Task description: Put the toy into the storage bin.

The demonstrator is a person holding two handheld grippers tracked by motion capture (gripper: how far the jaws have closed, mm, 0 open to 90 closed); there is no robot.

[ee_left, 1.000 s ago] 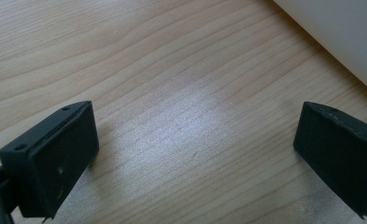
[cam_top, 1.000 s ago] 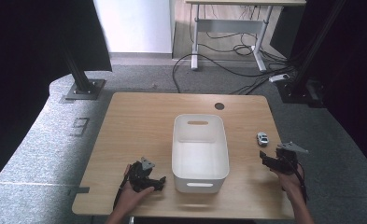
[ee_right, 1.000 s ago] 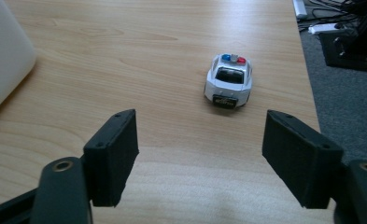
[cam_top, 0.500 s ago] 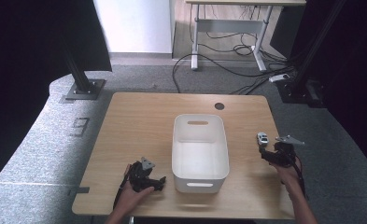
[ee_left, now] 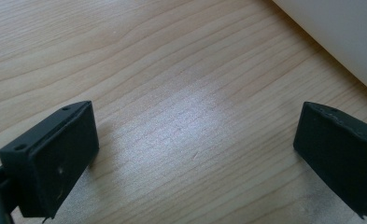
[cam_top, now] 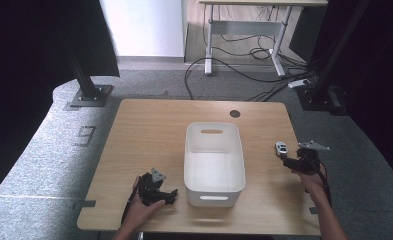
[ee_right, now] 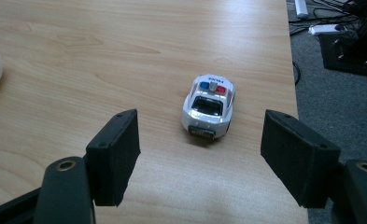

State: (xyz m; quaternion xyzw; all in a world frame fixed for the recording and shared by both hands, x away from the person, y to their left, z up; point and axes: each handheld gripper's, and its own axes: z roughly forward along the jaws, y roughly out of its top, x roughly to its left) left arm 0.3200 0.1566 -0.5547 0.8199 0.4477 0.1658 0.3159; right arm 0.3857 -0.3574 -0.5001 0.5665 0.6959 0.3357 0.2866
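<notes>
Right gripper closing in on the toy police car

High view: the right gripper point(cam_top: 290, 161) has moved forward over the last second and now sits just short of the toy police car point(cam_top: 281, 147), which stands on the desk point(cam_top: 149, 130) at 3 o'clock from the white bin point(cam_top: 214, 177); the grasp looks close. The left gripper point(cam_top: 170, 194) has stayed put at the bin's 8 o'clock.
Left gripper view: fingers point(ee_left: 55, 154) spread wide over bare wood, nothing between them.
Right gripper view: fingers point(ee_right: 116, 154) wide apart, the car point(ee_right: 209, 105) ahead at 12 o'clock, not yet between them. Its roof lettering is too small to read.
</notes>
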